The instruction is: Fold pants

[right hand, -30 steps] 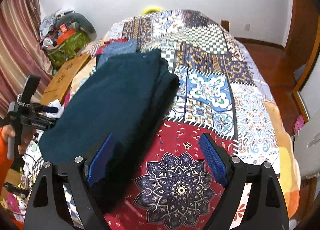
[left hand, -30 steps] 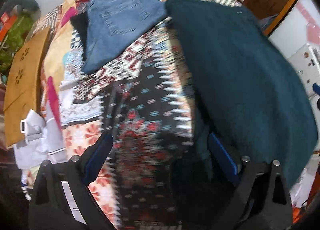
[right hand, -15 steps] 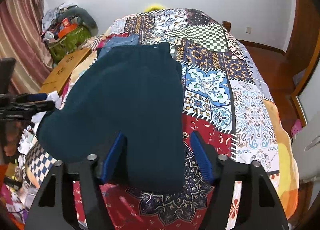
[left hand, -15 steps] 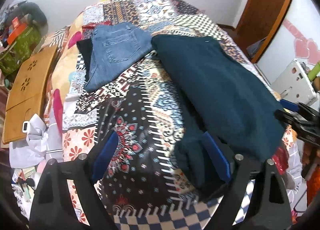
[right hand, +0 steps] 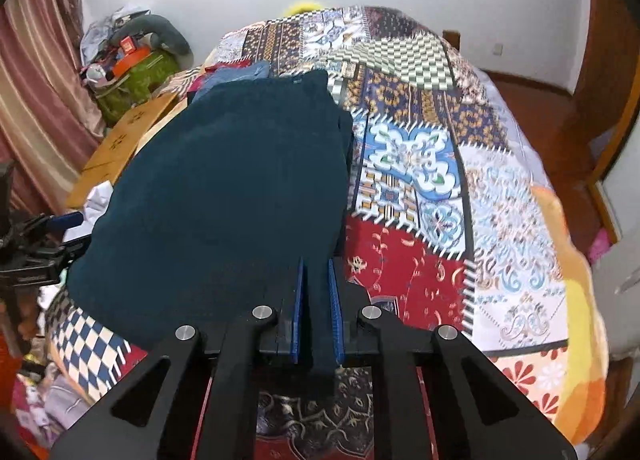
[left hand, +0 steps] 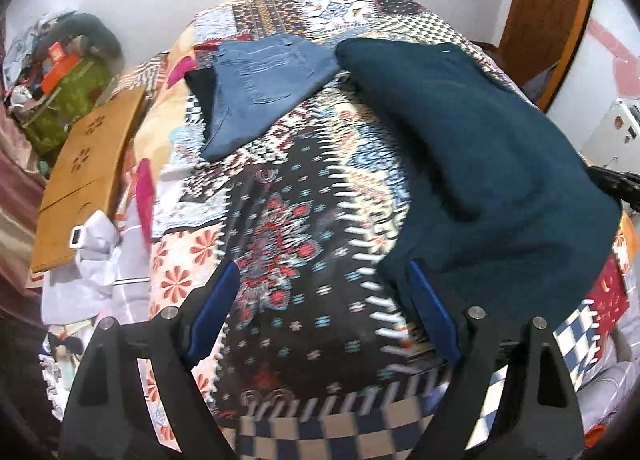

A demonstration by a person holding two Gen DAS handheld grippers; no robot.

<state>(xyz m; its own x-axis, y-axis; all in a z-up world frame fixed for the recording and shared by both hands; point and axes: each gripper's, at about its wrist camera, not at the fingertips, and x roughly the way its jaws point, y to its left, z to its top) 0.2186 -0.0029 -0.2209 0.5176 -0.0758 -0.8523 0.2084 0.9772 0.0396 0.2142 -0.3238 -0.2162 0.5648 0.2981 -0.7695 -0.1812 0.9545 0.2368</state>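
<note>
Dark teal pants spread flat on the bed, already doubled lengthwise by the look of it. Near corner pinched between the closed right gripper, probably for the next fold. Left gripper gaping wide, empty, pants edge just right of it.

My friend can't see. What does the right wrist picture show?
The right gripper has its jaws shut on the near edge of dark teal pants lying on a colorful patchwork quilt. Blue jeans peek out behind them.
</note>
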